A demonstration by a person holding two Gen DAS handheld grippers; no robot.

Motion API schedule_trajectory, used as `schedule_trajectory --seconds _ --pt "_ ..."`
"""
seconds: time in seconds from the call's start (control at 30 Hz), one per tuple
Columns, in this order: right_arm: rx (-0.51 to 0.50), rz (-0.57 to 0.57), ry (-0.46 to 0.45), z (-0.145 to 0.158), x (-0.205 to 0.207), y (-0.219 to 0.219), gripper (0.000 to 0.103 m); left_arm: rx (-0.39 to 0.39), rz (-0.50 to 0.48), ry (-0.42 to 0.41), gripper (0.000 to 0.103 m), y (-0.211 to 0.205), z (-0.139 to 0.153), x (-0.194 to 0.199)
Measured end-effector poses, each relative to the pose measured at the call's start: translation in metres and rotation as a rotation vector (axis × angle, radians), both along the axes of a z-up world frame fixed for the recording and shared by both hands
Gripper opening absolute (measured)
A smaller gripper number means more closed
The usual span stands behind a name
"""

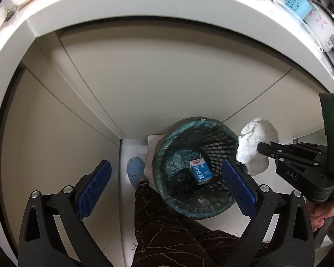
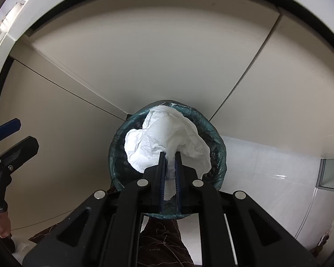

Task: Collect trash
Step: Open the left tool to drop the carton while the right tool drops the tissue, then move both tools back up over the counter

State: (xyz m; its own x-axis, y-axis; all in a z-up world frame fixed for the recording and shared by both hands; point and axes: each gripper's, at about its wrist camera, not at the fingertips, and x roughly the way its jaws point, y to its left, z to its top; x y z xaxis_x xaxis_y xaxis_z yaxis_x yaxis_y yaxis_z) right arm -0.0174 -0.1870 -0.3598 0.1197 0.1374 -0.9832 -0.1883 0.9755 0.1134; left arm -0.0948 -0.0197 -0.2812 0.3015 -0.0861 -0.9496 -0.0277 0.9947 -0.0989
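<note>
Left wrist view
- Left tool (image 1: 167,178): released, blue pads spread wide, nothing between them; points steeply down over the bin.
- Waste bin (image 1: 211,142): black mesh basket with a green liner, standing on the white floor against the beige cabinet front.
- Bin contents: blue-and-white milk carton (image 1: 200,170) lying on the bottom.
- Crumpled white paper (image 1: 255,142): at the bin's right rim, pinched by the right tool (image 1: 261,148).
- Person: dark patterned trouser leg (image 1: 167,227) and blue slipper (image 1: 134,170) beside the bin.
- Tabletop (image 1: 144,9): white edge above, carrying a blue perforated basket (image 1: 295,0).

Right wrist view
- Right tool (image 2: 169,155): clenched on the crumpled white paper (image 2: 167,138), a strip of it trapped between the blue pads.
- Paper position: above the waste bin (image 2: 218,153) opening, covering most of it.
- Left tool (image 2: 15,133): at the left edge, apart from the bin.
</note>
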Motion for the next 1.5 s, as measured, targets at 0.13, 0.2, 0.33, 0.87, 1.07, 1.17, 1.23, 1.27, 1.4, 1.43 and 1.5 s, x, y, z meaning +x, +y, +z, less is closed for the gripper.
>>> schedule_trajectory --seconds 0.13,0.2,0.33,0.87,1.07,1.17,1.23,1.27,1.4,1.43,1.5 --pt "-0.004 -0.001 0.011 -0.007 0.002 -0.001 0.013 0.004 0.006 0.011 0.097 0.004 -0.005 0.002" --pt "-0.007 -0.002 0.015 -0.01 0.004 -0.001 0.018 0.013 0.003 0.015 0.097 0.006 -0.006 0.004" --pt "-0.017 -0.01 0.014 -0.018 0.005 -0.001 0.024 0.026 0.001 0.015 0.097 0.008 -0.008 0.006" --pt "-0.029 -0.033 -0.043 0.009 0.0 -0.008 0.085 0.013 -0.005 -0.011 0.097 -0.001 0.001 0.008" --pt "-0.018 -0.06 -0.12 0.055 -0.004 -0.024 0.093 -0.013 0.0 -0.044 0.097 -0.007 0.027 0.011" --pt "-0.013 -0.095 -0.162 0.086 -0.003 -0.036 0.093 -0.025 -0.005 -0.075 0.097 -0.011 0.049 0.011" --pt "-0.007 -0.116 -0.186 0.107 -0.002 -0.044 0.093 -0.03 -0.01 -0.097 0.097 -0.014 0.064 0.012" --pt "-0.006 -0.126 -0.2 0.117 -0.001 -0.048 0.093 -0.028 -0.014 -0.104 0.097 -0.016 0.071 0.013" --pt "-0.009 -0.154 -0.255 0.157 0.001 -0.062 0.093 -0.013 -0.032 -0.126 0.097 -0.023 0.097 0.016" --pt "-0.007 -0.157 -0.266 0.166 0.002 -0.064 0.093 -0.006 -0.037 -0.121 0.096 -0.025 0.104 0.016" --pt "-0.024 -0.163 -0.29 0.183 0.003 -0.068 0.093 -0.023 -0.042 -0.132 0.096 -0.028 0.119 0.019"
